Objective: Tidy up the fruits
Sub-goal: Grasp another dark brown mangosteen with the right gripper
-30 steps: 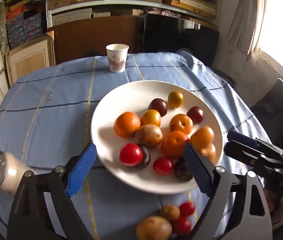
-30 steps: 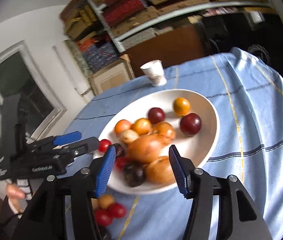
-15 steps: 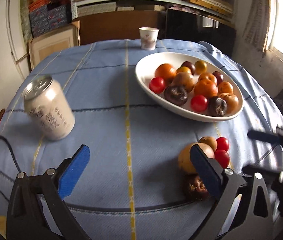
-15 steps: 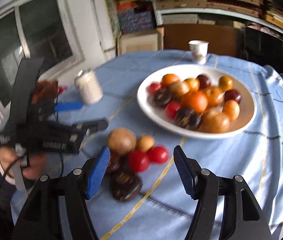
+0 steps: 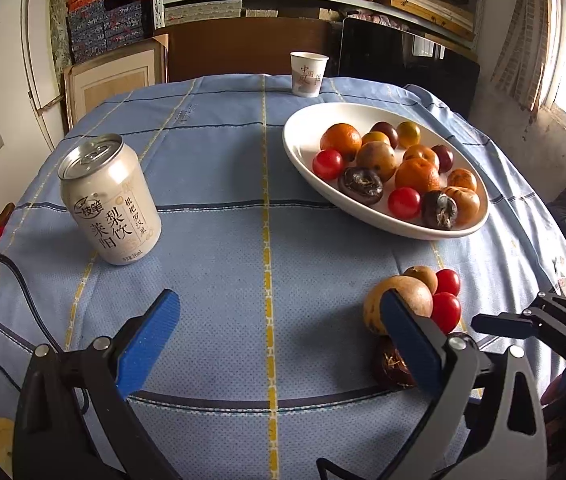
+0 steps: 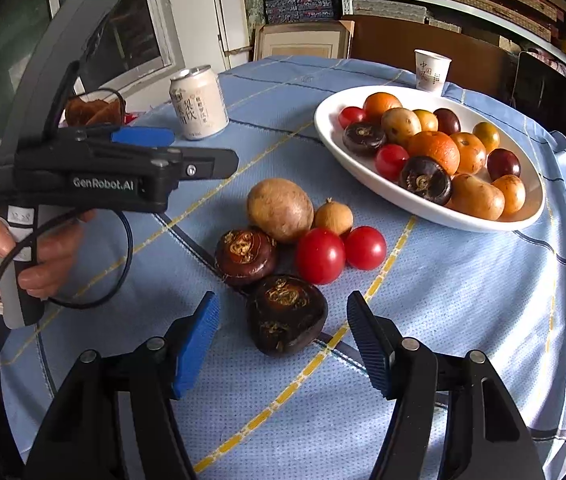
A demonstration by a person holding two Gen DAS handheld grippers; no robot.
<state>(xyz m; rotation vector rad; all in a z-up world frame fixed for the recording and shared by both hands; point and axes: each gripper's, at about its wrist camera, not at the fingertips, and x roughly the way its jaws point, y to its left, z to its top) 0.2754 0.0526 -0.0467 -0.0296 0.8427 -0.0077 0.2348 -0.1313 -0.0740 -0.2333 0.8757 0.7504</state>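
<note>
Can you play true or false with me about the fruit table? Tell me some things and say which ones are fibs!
1. The white plate has fruit piled on it. True.
2. The right gripper is squeezing a tomato. False: its jaws are open, have just been opening, and hold nothing; a dark water chestnut lies on the cloth just ahead of them.
3. Two red tomatoes lie on the tablecloth, off the plate. True.
4. The drink can has fallen over. False: it stands upright.
5. The paper cup sits on the plate. False: it stands on the cloth behind the plate.
6. The left gripper holds nothing. True.
</note>
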